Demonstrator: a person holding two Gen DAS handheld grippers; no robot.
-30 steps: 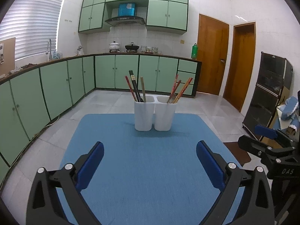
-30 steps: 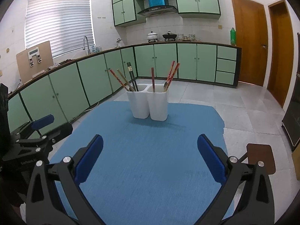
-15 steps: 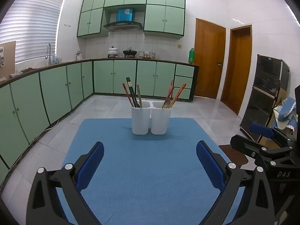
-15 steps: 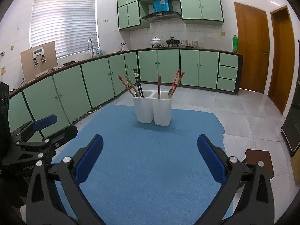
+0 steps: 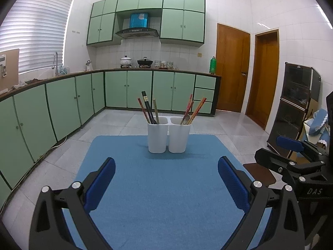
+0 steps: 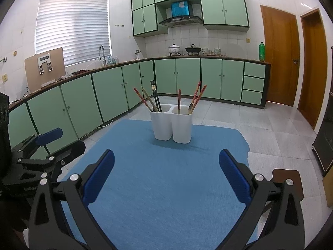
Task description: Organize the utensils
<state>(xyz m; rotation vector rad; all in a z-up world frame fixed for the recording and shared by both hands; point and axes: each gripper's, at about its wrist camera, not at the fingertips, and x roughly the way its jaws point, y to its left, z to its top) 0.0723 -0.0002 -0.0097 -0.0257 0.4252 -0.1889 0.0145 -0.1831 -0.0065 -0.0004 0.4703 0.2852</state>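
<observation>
Left gripper [image 5: 166, 166] hovers spread above blue mat [image 5: 162, 198], green-cabineted kitchen.

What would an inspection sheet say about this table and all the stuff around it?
Surface: blue mat on the table, bare apart from the holder.
Job's things: white two-cup holder; chopsticks stand in the left cup; red chopsticks and a spoon stand in the right cup.
Clutter: nothing seen on the mat.
Grippers: left gripper and right gripper both open, holding nothing, short of the holder.
Cables: a cord on the floor by the green cabinets.
Surroundings: kitchen, wooden doors, window blinds.
</observation>
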